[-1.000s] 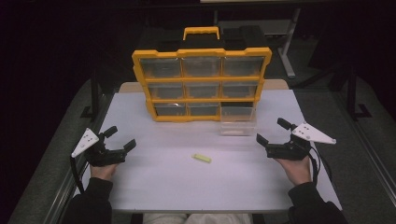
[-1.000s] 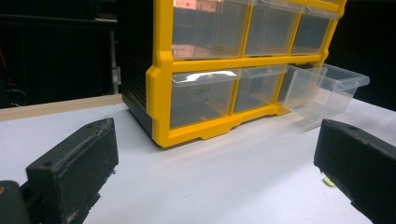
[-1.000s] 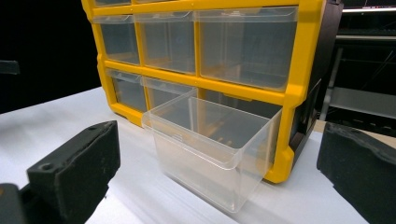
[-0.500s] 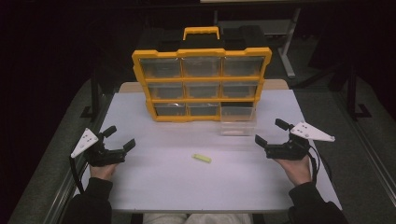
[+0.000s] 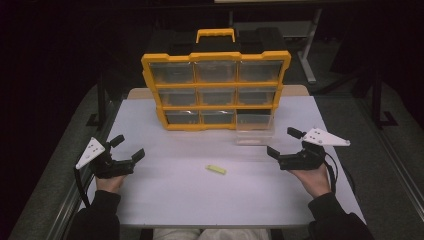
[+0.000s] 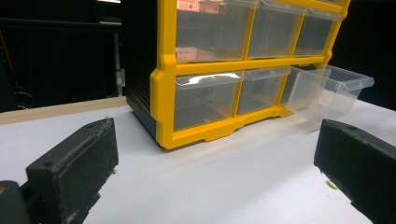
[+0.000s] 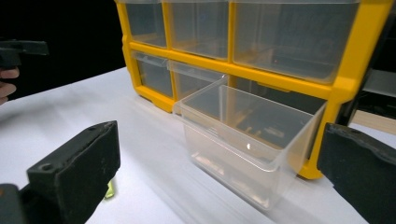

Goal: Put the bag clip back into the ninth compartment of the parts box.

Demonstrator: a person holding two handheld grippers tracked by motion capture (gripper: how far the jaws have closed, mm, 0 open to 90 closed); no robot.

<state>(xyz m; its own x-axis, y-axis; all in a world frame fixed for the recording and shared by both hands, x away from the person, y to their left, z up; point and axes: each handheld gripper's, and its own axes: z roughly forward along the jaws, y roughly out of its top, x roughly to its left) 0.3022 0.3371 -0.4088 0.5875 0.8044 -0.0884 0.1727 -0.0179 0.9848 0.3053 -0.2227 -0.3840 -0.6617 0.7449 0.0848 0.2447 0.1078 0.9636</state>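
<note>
1. Bottom-right drawer point(image 5: 255, 131) of the organizer point(image 5: 216, 89) is already pulled out near the desk's point(image 5: 165, 200) far right; nothing visible inside it.
2. Yellow piece point(image 5: 216, 170) lies mid-desk, toward the near edge, untouched. Likely left: pick it, drop it in the drawer, shut it.
3. Left hand-held gripper point(image 5: 127, 150): jaws spread wide, empty, near the left edge.
4. Right hand-held gripper point(image 5: 284, 143): jaws spread wide, empty, just short of the drawer.
</note>
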